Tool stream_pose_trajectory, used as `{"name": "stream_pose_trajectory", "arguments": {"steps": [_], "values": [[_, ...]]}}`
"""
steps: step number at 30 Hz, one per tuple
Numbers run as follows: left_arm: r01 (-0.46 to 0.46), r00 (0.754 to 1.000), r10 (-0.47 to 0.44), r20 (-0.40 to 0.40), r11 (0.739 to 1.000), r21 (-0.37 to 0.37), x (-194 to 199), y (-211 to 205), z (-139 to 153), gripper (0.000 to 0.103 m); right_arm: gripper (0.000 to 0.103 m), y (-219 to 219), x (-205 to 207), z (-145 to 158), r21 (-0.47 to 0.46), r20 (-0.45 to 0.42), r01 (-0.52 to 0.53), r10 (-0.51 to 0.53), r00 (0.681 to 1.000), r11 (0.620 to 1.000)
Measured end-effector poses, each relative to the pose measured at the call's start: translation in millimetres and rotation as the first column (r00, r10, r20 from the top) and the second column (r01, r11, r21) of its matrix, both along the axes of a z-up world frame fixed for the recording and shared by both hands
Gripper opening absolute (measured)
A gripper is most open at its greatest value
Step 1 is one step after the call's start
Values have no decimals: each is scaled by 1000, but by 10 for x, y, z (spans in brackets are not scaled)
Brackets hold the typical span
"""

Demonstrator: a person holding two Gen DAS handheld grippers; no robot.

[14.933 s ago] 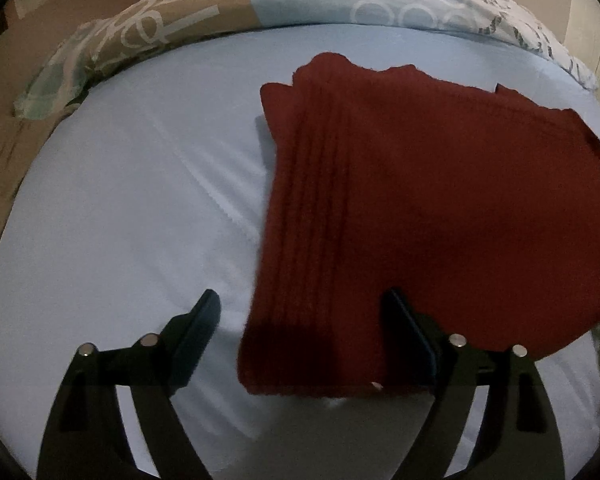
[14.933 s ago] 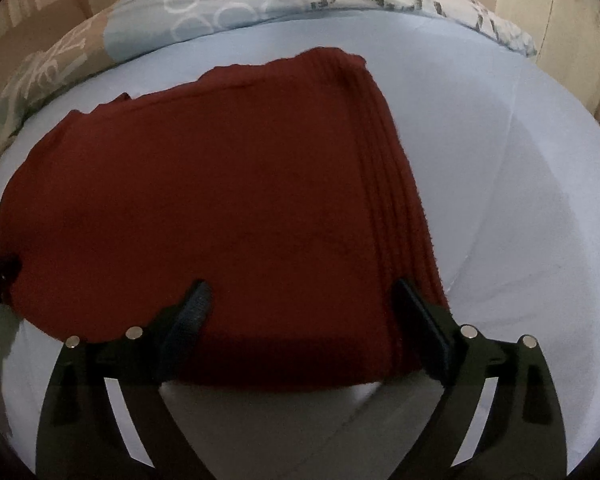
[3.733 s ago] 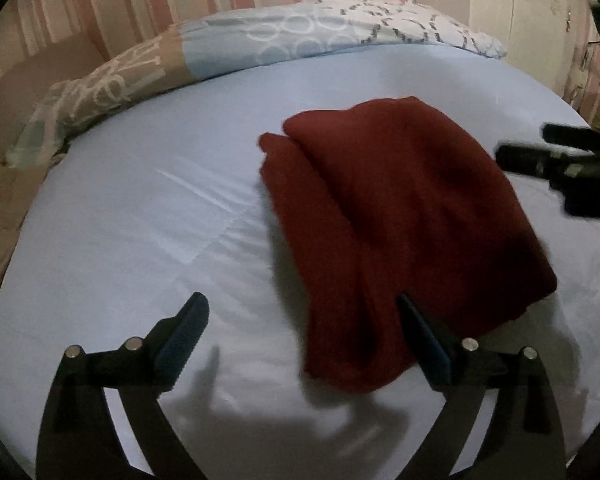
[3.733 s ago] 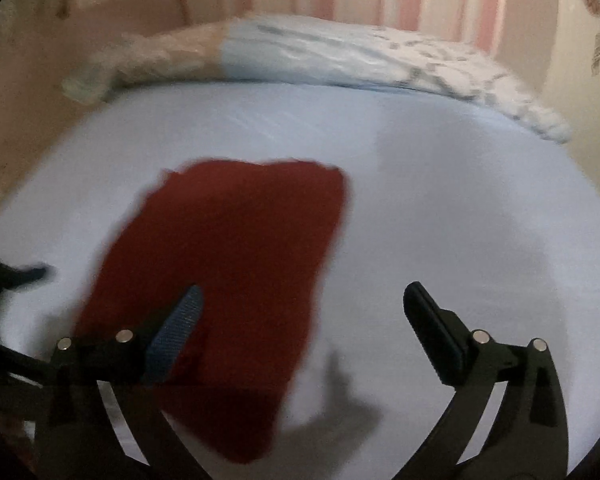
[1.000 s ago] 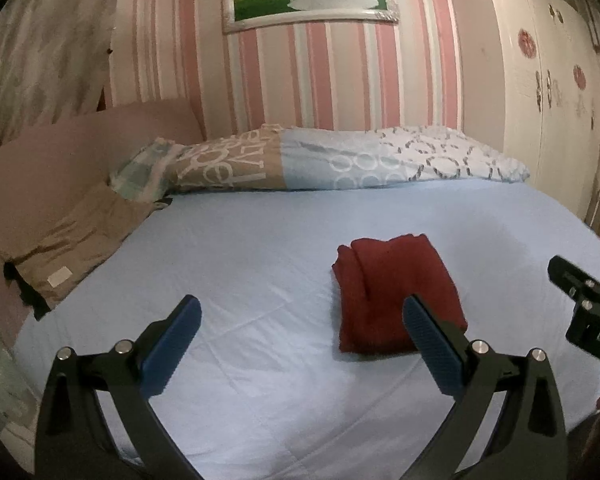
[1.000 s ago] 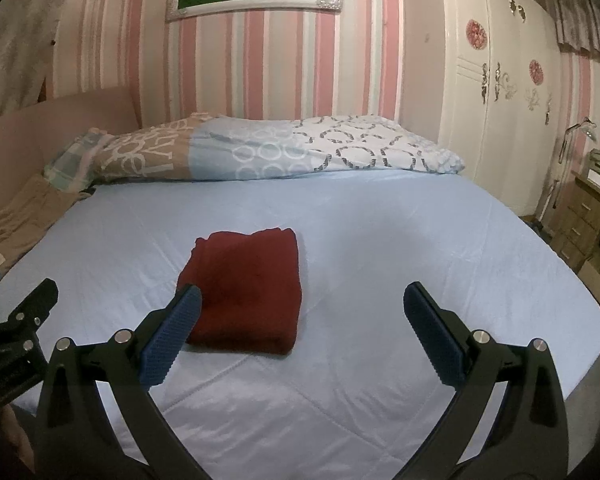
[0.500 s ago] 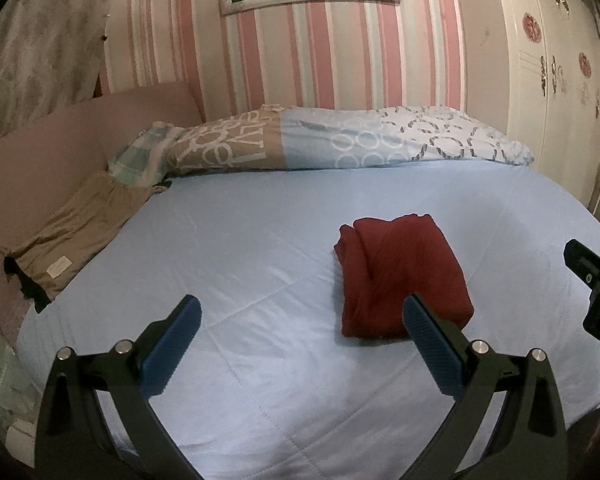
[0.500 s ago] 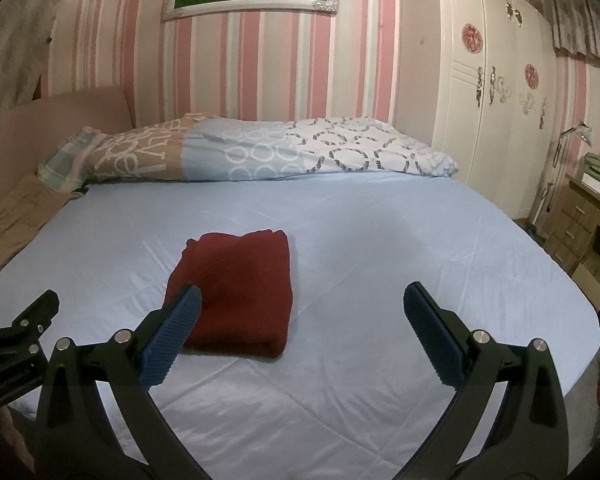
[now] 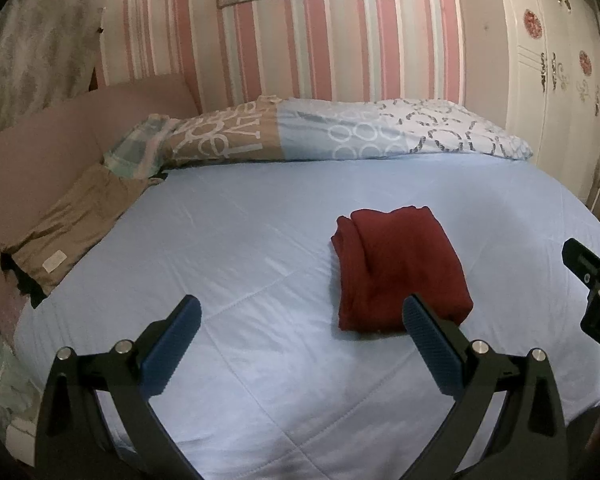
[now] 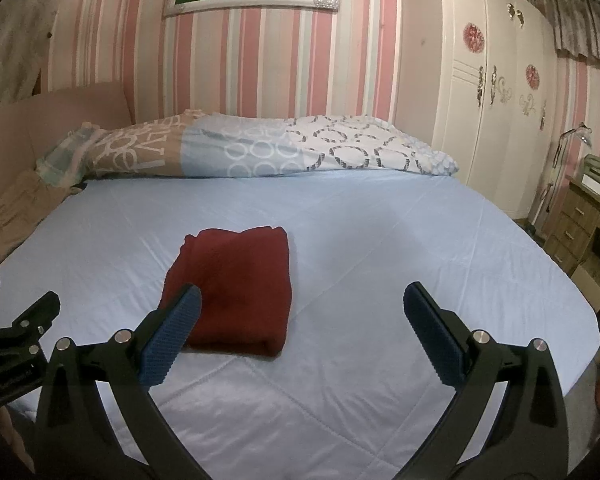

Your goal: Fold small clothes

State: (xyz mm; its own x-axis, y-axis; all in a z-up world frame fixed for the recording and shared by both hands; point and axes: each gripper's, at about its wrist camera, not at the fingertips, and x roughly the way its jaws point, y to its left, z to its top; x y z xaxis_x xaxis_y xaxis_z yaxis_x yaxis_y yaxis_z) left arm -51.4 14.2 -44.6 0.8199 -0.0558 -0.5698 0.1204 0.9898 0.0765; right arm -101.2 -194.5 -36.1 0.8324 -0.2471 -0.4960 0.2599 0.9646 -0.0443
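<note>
A red cloth (image 9: 400, 268) lies folded into a compact, thick rectangle on a light blue bed (image 9: 260, 240). It sits near the middle of the bed, a little toward the foot edge, well apart from the long patterned pillow (image 9: 340, 136) that runs along the head edge. Its layered folds show on its left side.

The left gripper (image 9: 302, 330) hangs above the foot edge with its jaws spread wide and nothing between them. The right gripper (image 10: 302, 324) is likewise spread and empty, held back from the cloth.

Judging by its neat shape, this cloth looks fully folded. No other small clothes show on the bed, so the folding seems done, or close to it.

No container is in clear view; a brown drawer unit (image 10: 576, 224) stands beyond the bed's right edge, its drawers shut.
</note>
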Motion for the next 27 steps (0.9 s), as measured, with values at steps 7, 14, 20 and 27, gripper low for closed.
{"name": "stream_pose_trajectory", "arguments": {"steps": [7, 14, 20, 27], "values": [[2, 1000, -2, -13, 1000, -4, 37, 14, -30, 101, 100, 15, 19, -26, -8, -4, -2, 2, 1000, 1000], [2, 1000, -2, -6, 1000, 8, 10, -25, -41, 101, 100, 29, 47, -67, -14, -14, -7, 7, 1000, 1000], [-2, 999, 1, 37, 1000, 30, -25, -27, -32, 101, 100, 48, 56, -70, -20, -15, -9, 9, 1000, 1000], [20, 1000, -21, 20, 1000, 19, 10, -15, -31, 101, 100, 51, 63, -74, -24, -14, -8, 7, 1000, 1000]]}}
